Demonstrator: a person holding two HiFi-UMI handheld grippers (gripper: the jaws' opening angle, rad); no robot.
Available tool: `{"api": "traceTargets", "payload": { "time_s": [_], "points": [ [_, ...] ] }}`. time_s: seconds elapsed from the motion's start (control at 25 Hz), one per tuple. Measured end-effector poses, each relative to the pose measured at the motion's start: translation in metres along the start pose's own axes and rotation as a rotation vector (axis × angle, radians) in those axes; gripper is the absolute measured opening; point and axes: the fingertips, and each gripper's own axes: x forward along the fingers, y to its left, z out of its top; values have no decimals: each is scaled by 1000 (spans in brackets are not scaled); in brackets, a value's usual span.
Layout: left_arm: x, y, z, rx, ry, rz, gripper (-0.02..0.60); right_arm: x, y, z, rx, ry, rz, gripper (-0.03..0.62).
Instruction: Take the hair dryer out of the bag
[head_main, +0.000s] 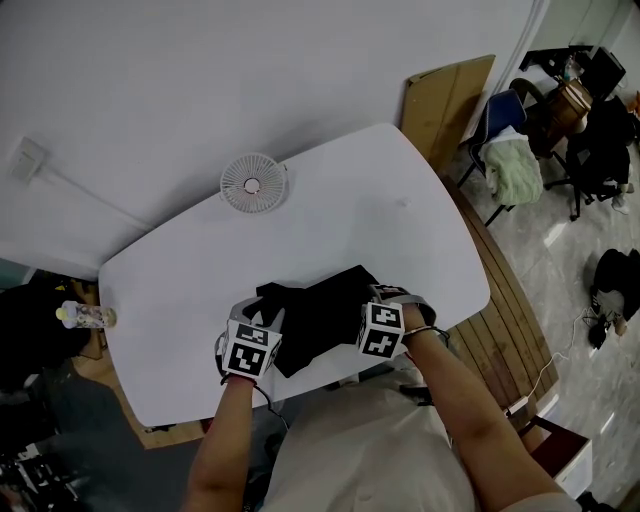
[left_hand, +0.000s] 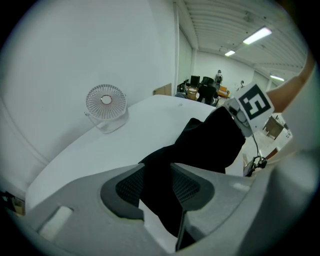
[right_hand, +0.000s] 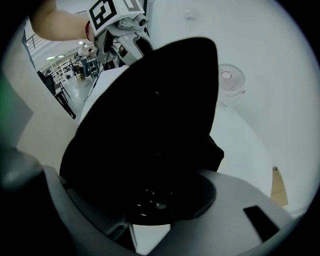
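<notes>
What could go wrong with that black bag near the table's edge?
The bag lies near the table's front edge, so a tug might slide it off. The left hand-held gripper pinches only a thin fold of fabric, which could slip. The hair dryer is hidden, so it may snag inside.

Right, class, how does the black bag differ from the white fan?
The black bag is dark and crumpled; the white fan is pale and round. The bag lies at the near edge; the fan stands upright at the far edge. The left gripper pinches the bag; nothing touches the fan. Both are on the white table.
</notes>
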Motion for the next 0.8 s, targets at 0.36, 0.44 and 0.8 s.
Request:
{"api": "traceTargets", "payload": {
  "time_s": [0.36, 0.44, 0.8],
  "points": [
    [-33, 19, -2, -398, -171, -220, 187, -3, 1, 1, -1, -25, -9, 167],
    [-41, 11, -13, -353, -161, -313, 192, -3, 1, 1, -9, -31, -8, 166],
    [-10, -30, -88, -82, 136, -345, 253, -3, 1, 0, -42, -16, -12, 163]
  ]
}}
